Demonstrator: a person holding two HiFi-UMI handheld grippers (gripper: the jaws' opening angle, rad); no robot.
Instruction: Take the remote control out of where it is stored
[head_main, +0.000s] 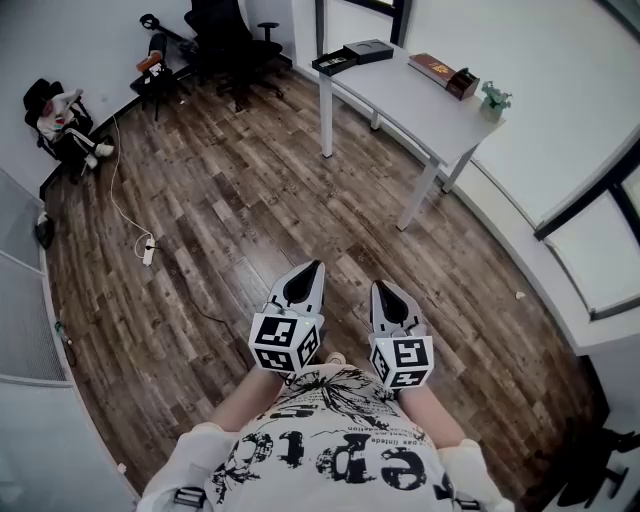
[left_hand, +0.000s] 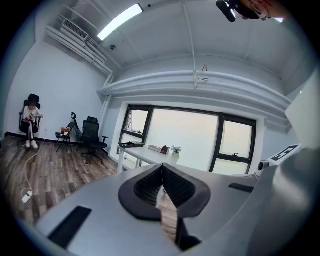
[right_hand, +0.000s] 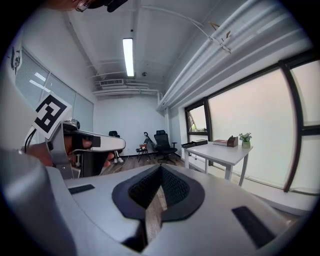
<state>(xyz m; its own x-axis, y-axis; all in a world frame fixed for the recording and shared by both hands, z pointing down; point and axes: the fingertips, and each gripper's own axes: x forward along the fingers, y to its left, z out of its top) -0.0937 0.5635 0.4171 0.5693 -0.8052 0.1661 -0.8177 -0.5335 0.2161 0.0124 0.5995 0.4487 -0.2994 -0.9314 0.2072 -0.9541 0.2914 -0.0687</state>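
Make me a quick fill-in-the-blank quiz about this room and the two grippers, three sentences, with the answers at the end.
1. The left gripper and the right gripper both have their jaws ____, with nothing between them.
2. The potted plant stands near a corner of the white ____.
3. The empty office chair by the far wall is ____ in colour.

Missing words: shut; table; black.

Room bright, even. Daylight through window blown to white; ceiling strip light glares. Faint sheen on wood floor. Both gripper views fisheye, black corners; my right hand-held gripper near lens, soft.
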